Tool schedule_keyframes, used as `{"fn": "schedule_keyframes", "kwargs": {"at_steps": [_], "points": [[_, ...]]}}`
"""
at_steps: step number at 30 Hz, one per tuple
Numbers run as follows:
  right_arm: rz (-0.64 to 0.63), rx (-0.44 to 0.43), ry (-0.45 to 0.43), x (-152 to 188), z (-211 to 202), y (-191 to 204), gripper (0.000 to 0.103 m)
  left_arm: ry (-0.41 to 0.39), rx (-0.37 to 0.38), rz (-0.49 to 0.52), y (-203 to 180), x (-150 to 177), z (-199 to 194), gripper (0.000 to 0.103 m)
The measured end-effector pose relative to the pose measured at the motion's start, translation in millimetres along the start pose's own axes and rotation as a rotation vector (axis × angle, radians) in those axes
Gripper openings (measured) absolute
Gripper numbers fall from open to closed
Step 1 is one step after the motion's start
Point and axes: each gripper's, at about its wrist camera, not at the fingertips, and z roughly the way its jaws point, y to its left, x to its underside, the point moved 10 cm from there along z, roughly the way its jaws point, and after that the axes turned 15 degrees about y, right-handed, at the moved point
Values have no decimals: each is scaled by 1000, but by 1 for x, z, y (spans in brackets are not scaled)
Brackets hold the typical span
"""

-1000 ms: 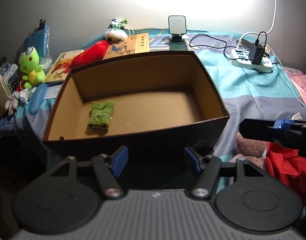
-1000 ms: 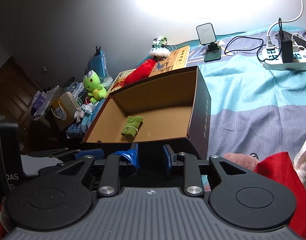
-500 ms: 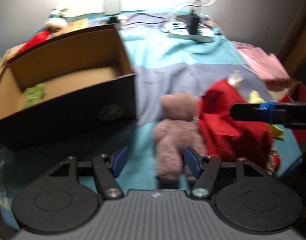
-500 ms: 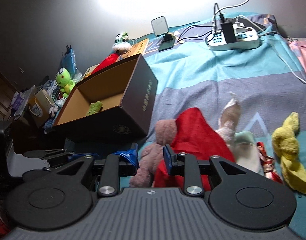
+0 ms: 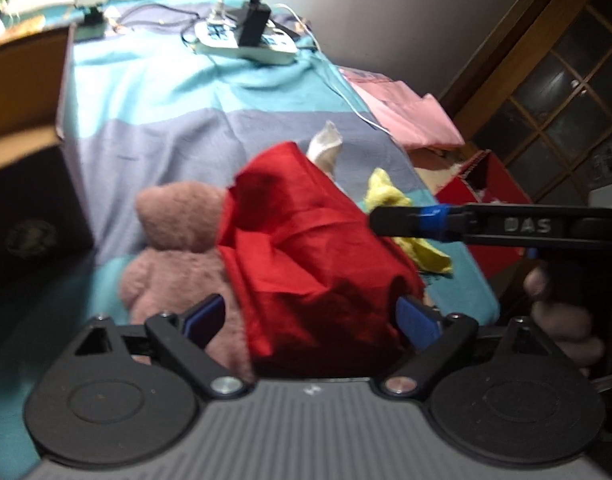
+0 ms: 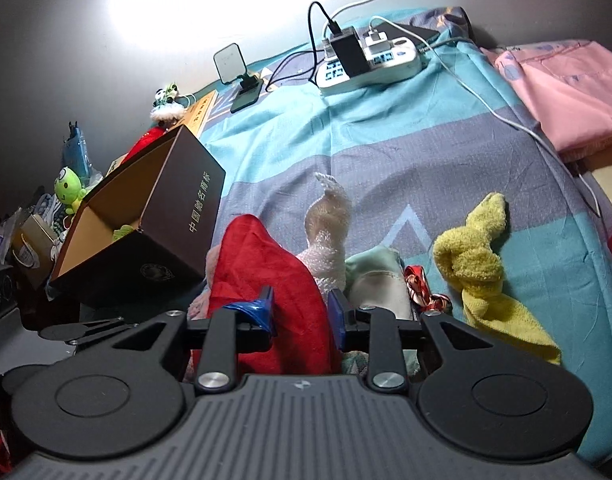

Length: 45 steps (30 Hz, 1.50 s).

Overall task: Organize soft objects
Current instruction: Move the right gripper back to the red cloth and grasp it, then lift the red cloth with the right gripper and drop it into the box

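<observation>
A heap of soft things lies on the striped bedspread: a red cloth point(image 5: 306, 260), a pink teddy bear point(image 5: 174, 240), a knotted yellow towel point(image 6: 473, 264), a white fuzzy piece point(image 6: 329, 232) and a mint cloth point(image 6: 375, 268). My left gripper point(image 5: 311, 318) hangs low over the heap. Its jaws are opening wide, with the red cloth between them, not pinched. My right gripper point(image 6: 300, 312) has a narrow gap and hovers over the red cloth point(image 6: 266, 276). The dark cardboard box point(image 6: 178, 216) stands to the left with a green cloth point(image 6: 124, 232) inside.
A power strip point(image 6: 369, 64) with plugs and cables lies at the back, a phone stand point(image 6: 234, 64) beside it. Folded pink fabric point(image 6: 557, 92) sits at the right. A red box point(image 5: 489, 200) stands off the bed's right edge. A frog plush point(image 6: 68, 190) and clutter lie beyond the box.
Both views have swung from the box to the heap on the right and dropped closer. The left jaws have widened and now straddle the red cloth.
</observation>
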Motion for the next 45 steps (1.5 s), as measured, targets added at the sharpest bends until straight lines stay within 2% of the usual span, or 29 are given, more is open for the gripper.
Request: {"fn": "schedule_keyframes", "kwargs": {"at_steps": [5,6,7,9,11,13,20,25,29,36,41,45], "points": [[34,-137,79,6,10,16,14,14,-106,16,1,-2,10,90],[22,-140,85,6,11,21,14,15,-111,22,1,-3,9,80],[6,-142,91,6,12,26,14,21,-111,28,0,-3,9,59],[-20,-158,110,7,15,34,15,38,-118,34,1,-3,10,48],[-43,-168,129,9,19,42,15,41,-116,34,3,-3,11,45],[-57,-155,139,9,24,45,15,46,-120,36,4,-4,11,35],[-101,-134,143,9,30,52,14,68,-182,62,4,-11,4,20],[-68,-128,104,5,29,49,7,56,-217,93,2,-17,-5,10],[-78,-165,60,2,13,57,3,7,-209,126,-4,-20,-23,9],[-89,-218,2,-11,-9,79,2,-68,-207,179,-9,-29,-58,9],[-129,-231,-49,-23,-19,106,2,-123,-211,205,-4,-36,-85,9],[-165,-258,-100,-42,-27,134,2,-195,-232,223,9,-45,-121,9]]}}
